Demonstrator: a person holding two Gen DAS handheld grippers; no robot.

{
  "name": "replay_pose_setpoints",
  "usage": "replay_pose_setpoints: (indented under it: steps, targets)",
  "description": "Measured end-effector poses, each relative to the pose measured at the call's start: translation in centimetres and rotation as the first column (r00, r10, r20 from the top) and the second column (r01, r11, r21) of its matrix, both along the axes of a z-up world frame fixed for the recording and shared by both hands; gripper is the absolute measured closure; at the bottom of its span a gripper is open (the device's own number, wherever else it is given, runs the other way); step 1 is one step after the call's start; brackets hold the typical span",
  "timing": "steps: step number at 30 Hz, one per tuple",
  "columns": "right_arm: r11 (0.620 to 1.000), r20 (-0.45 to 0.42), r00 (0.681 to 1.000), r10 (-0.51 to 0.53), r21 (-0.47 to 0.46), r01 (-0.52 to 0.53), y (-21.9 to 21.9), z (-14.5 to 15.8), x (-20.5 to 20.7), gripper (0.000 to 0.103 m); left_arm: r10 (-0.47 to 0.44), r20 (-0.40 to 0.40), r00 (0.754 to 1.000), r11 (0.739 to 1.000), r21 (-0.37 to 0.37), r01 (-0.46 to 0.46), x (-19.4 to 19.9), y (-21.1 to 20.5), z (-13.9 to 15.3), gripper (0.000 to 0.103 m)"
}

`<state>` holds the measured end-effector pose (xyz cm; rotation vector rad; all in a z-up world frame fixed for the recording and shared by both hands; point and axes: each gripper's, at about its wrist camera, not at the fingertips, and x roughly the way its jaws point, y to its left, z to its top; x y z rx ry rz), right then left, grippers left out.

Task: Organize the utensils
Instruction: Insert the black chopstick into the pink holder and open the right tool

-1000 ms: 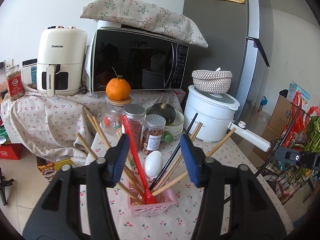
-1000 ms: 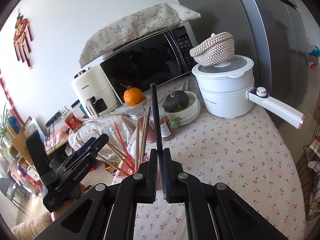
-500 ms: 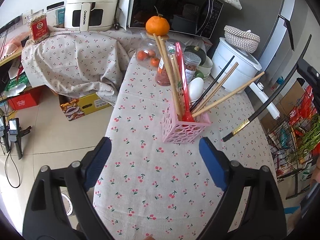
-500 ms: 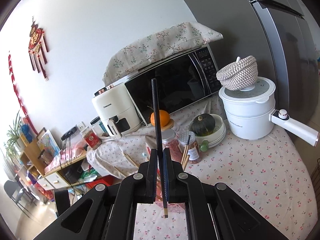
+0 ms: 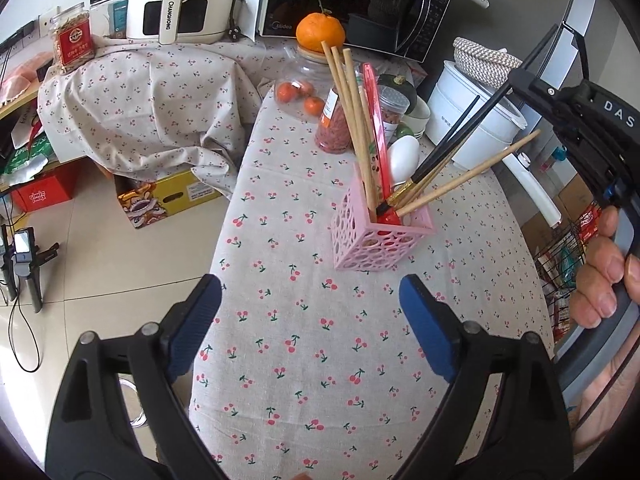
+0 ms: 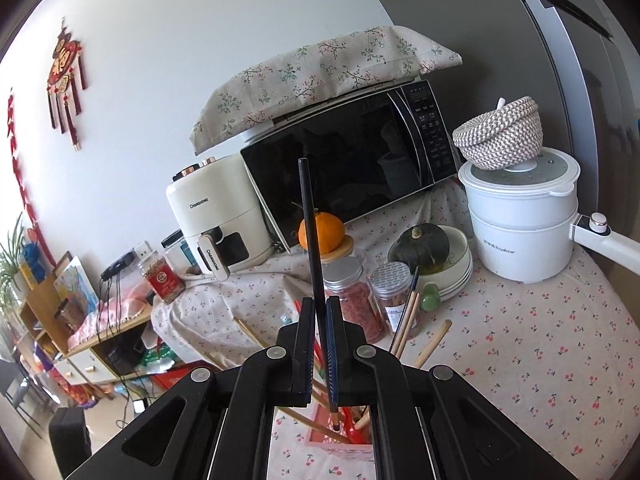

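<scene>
One pink holder (image 5: 380,236), two black chopsticks (image 5: 448,148), one red spoon (image 5: 378,136), three jars (image 5: 340,120).

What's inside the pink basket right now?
The pink basket holds wooden chopsticks, a red utensil and a black chopstick; another black chopstick's tip is entering. The white egg-shaped item's base is hidden.

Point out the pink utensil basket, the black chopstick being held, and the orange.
pink utensil basket (image 5: 374,246), left wrist view, front lattice wall.
black chopstick (image 6: 311,236), right wrist view, mid shaft.
orange (image 5: 320,32), left wrist view, centre of peel.
</scene>
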<state>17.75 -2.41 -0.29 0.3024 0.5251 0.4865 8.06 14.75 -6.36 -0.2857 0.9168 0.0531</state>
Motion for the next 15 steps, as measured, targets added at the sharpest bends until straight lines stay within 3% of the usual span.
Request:
replay_pose_setpoints:
  steps: [6,10,12,14,15]
  targets:
    - [1.000,-0.055,0.998,0.002,0.003,-0.002,0.4,-2.5,1.2,0.097,-0.002,-0.008,1.000,1.000,0.003,0.003,0.1,-0.1,-0.3,0.012]
    - [1.000,-0.082,0.997,0.017,0.028,-0.015,0.0,-2.5,1.2,0.093,-0.001,-0.007,1.000,1.000,0.019,0.002,0.2,-0.3,-0.4,0.008]
    - [0.999,-0.069,0.997,0.018,0.042,-0.015,-0.6,-1.5,0.9,0.080,0.009,-0.010,1.000,0.999,0.034,-0.009,0.2,-0.3,-0.4,0.007]
    - [0.998,-0.057,0.998,0.011,0.059,-0.008,-1.5,-0.5,0.3,0.060,0.011,-0.008,1.000,0.999,0.046,-0.011,0.2,-0.4,-0.4,0.007]
    - [0.998,-0.051,0.999,0.009,0.068,-0.005,-2.0,0.0,0.0,0.056,0.006,-0.006,1.000,0.999,0.047,-0.006,0.2,-0.6,-0.4,0.006]
